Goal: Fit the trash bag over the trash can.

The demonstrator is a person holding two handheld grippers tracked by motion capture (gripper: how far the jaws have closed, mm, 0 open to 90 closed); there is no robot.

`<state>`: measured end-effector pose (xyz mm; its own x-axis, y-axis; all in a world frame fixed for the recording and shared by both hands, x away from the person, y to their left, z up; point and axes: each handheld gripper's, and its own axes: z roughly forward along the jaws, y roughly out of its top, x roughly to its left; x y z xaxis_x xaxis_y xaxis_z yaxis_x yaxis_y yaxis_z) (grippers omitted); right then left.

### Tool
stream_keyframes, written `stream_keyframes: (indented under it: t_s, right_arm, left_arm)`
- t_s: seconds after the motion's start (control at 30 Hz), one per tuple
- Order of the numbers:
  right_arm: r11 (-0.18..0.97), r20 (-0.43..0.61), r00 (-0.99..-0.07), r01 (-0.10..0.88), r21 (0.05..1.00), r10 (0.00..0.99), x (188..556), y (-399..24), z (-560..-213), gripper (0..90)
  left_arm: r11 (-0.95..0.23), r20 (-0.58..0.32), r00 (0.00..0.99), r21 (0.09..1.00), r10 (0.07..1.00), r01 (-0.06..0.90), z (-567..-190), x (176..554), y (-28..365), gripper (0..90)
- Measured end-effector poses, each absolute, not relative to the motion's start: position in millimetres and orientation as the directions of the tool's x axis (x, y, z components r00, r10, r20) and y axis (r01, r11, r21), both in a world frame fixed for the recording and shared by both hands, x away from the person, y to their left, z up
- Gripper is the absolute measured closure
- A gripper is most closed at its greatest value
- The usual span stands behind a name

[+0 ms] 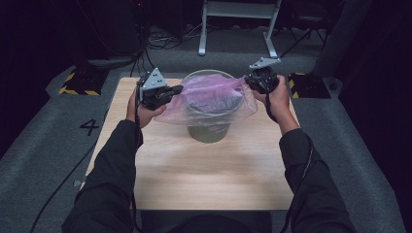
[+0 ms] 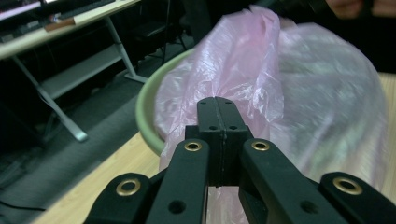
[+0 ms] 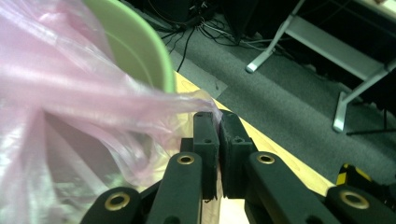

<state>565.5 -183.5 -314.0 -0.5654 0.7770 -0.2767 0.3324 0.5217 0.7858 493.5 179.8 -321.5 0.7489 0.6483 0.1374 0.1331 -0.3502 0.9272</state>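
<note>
A pale green bucket [image 1: 210,131] stands at the far middle of the wooden table [image 1: 204,179]. A thin pink plastic bag [image 1: 214,94] is stretched across its mouth and hangs down its sides. My left gripper [image 1: 177,90] is at the bucket's left rim, shut on the bag's film [image 2: 289,84]; its jaws [image 2: 218,100] meet with the plastic bunched at their tips, next to the bucket rim [image 2: 144,116]. My right gripper [image 1: 248,80] is at the right rim, shut on the bag's stretched edge [image 3: 70,93], jaw tips [image 3: 217,114] pinching it beside the bucket wall [image 3: 135,42].
Grey carpet surrounds the table. A white-framed desk [image 1: 238,24] stands behind it with cables on the floor. Yellow-and-black striped blocks [image 1: 77,87] [image 1: 308,82] lie at both far corners. A number 4 [image 1: 89,126] is marked on the floor at left.
</note>
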Motion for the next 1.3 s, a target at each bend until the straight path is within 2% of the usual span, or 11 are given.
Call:
stream_keyframes:
  t_s: [0.3, 0.5, 0.63, 0.73, 1.07, 1.3]
  right_arm:
    - [0.467, -0.179, -0.563, 0.424, 0.776, 0.807, 590.4, -192.0, -340.7, 87.7]
    - [0.431, -0.101, -0.589, 0.452, 0.78, 0.802, 595.3, -189.0, -358.5, 87.9]
    - [0.416, -0.065, -0.607, 0.458, 0.786, 0.792, 595.2, -187.2, -367.1, 89.6]
    - [0.399, -0.032, -0.628, 0.455, 0.796, 0.778, 591.8, -186.1, -371.5, 90.0]
    - [0.424, -0.017, -0.698, 0.415, 0.805, 0.716, 571.2, -189.0, -374.7, 90.0]
    - [0.442, -0.005, -0.715, 0.426, 0.79, 0.699, 569.1, -192.4, -371.8, 90.0]
  left_arm:
    - [-0.209, -0.052, 0.693, 0.935, 0.719, 0.287, -354.9, 540.7, 191.0, 90.0]
    - [-0.145, -0.129, 0.677, 0.932, 0.724, 0.333, -370.7, 554.9, 193.5, 90.0]
    - [-0.156, -0.131, 0.673, 0.924, 0.728, 0.349, -376.4, 559.3, 188.7, 90.0]
    - [-0.133, -0.177, 0.684, 0.918, 0.708, 0.375, -379.0, 558.6, 192.4, 90.0]
    - [-0.174, -0.147, 0.737, 0.924, 0.66, 0.341, -381.0, 536.7, 199.9, 90.0]
    - [-0.173, -0.135, 0.717, 0.925, 0.684, 0.34, -378.3, 539.8, 200.8, 90.0]
